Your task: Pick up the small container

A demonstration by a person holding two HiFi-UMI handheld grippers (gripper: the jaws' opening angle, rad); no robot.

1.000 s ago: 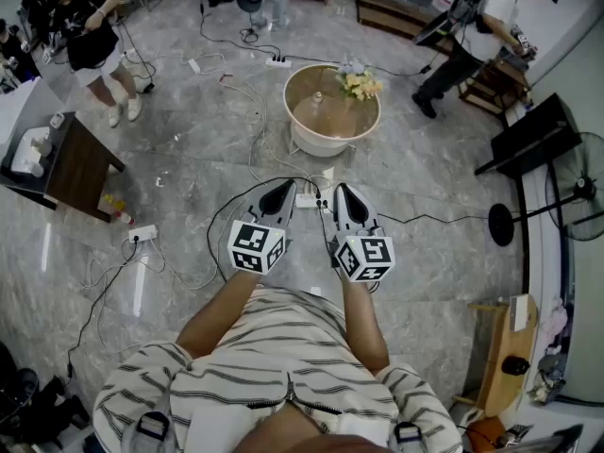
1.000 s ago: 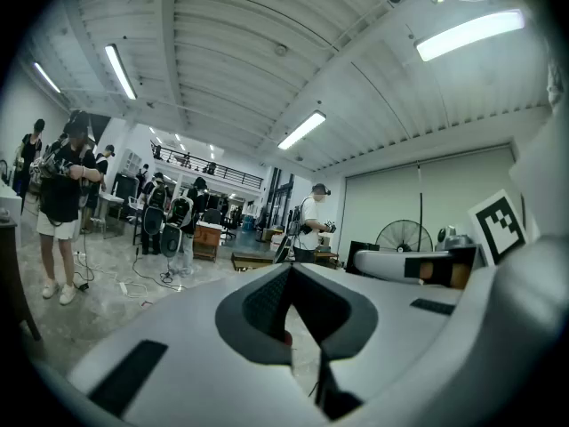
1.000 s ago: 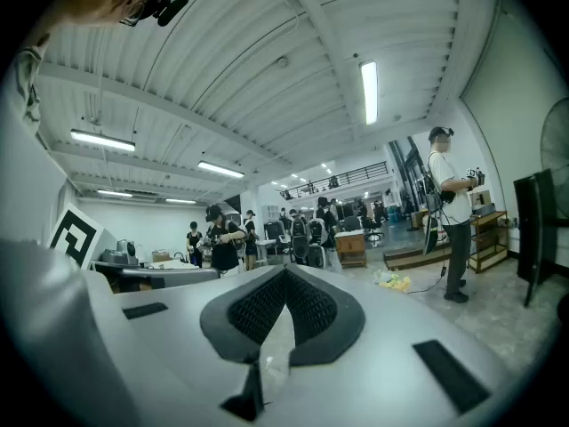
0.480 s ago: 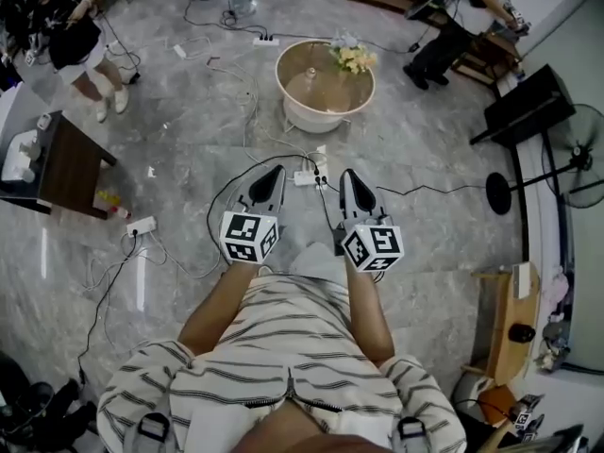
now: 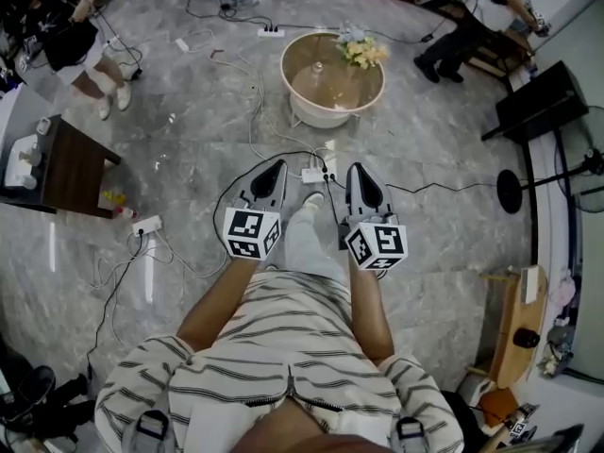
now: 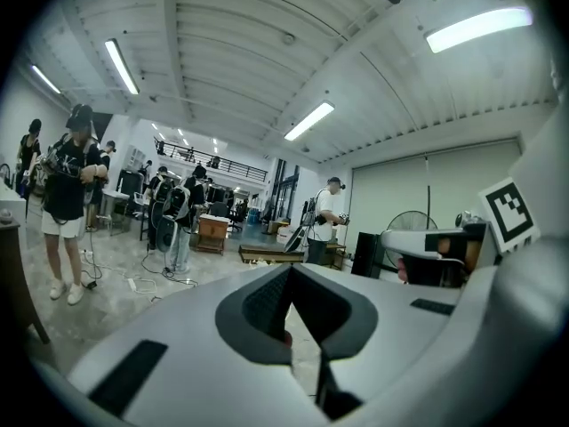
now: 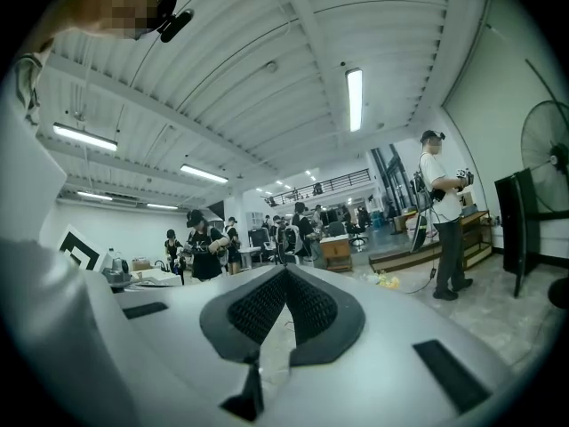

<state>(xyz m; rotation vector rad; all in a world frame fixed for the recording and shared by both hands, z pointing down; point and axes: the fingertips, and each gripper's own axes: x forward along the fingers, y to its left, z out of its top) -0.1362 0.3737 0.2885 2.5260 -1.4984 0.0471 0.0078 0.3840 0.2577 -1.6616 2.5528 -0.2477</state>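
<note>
Striding on, the person's pale-trousered leg [image 5: 304, 239] now shows between the clenched, empty left gripper [image 5: 279, 166] and right gripper [image 5: 355, 168], while the small container [image 5: 318, 66], seemingly that tiny clear piece on the round tan table [image 5: 286, 91] ahead, looks light, possibly fragile, best pinched across its sides.

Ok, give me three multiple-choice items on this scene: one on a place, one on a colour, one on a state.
1. Where is the round table?
A. ahead of the left claw and right claw
B. behind them
C. at the far left
2. What colour is the side table?
A. white
B. dark brown
C. red
3. How are the claws?
A. both wide open
B. both shut, empty
C. right shut on a container

1 A: it stands beyond both claw tips.
2 B: its top is dark wood.
3 B: each gripper view shows the jaw tips meeting with nothing between.
</note>
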